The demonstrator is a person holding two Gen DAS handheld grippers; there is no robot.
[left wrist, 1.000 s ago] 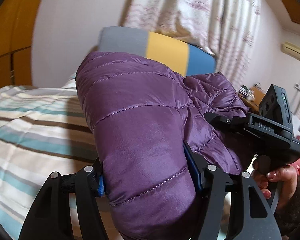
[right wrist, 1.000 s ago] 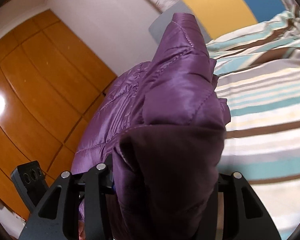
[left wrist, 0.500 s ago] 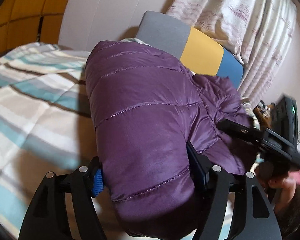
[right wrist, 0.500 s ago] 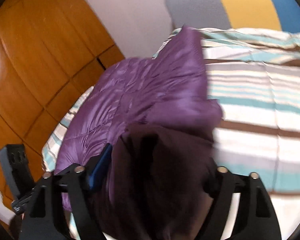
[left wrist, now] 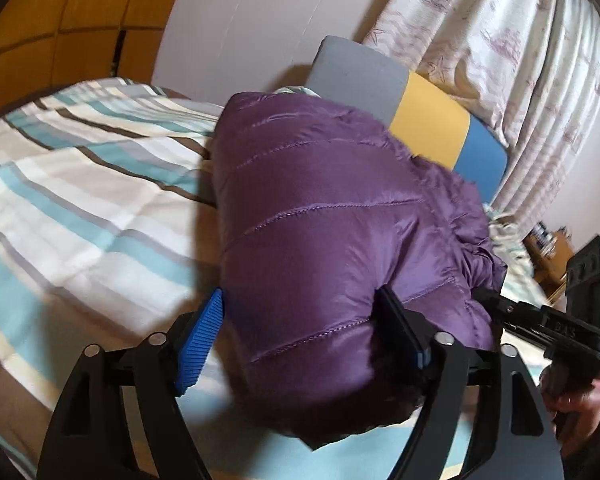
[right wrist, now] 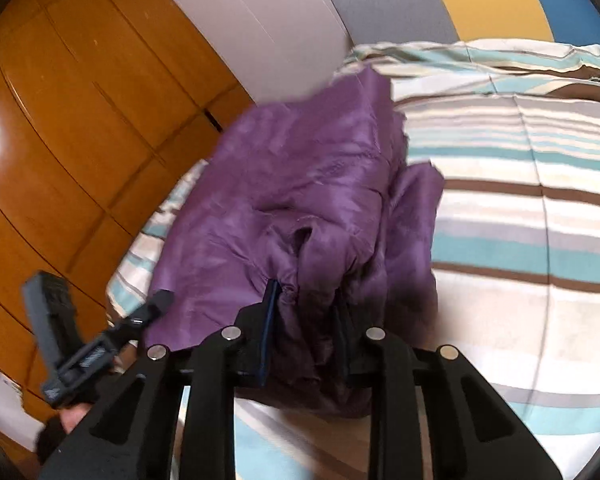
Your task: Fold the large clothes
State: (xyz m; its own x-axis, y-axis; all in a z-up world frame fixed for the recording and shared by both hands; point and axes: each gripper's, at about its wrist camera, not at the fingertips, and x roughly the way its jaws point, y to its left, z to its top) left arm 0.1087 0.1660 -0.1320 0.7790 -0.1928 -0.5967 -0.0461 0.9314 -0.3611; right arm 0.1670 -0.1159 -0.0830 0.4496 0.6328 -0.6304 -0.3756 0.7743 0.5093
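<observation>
A purple quilted puffer jacket (left wrist: 320,232) lies bunched on the striped bed (left wrist: 80,200). My left gripper (left wrist: 300,336) has its jaws wide apart around the jacket's near end; the left blue pad (left wrist: 202,340) stands clear of the fabric. In the right wrist view the jacket (right wrist: 300,200) is folded in a heap, and my right gripper (right wrist: 304,320) is shut on a bunch of its near edge. The right gripper's body shows at the right edge of the left wrist view, and the left gripper's body at the lower left of the right wrist view.
A grey, yellow and blue headboard cushion (left wrist: 400,100) stands behind the jacket. Patterned curtains (left wrist: 500,60) hang at the right. An orange wooden wardrobe (right wrist: 80,120) stands beside the bed. The striped bedcover (right wrist: 520,220) spreads to the right of the jacket.
The jacket has come down from mid-air onto the bed. My left gripper's jaws have opened off the fabric. My right gripper still holds its bunch.
</observation>
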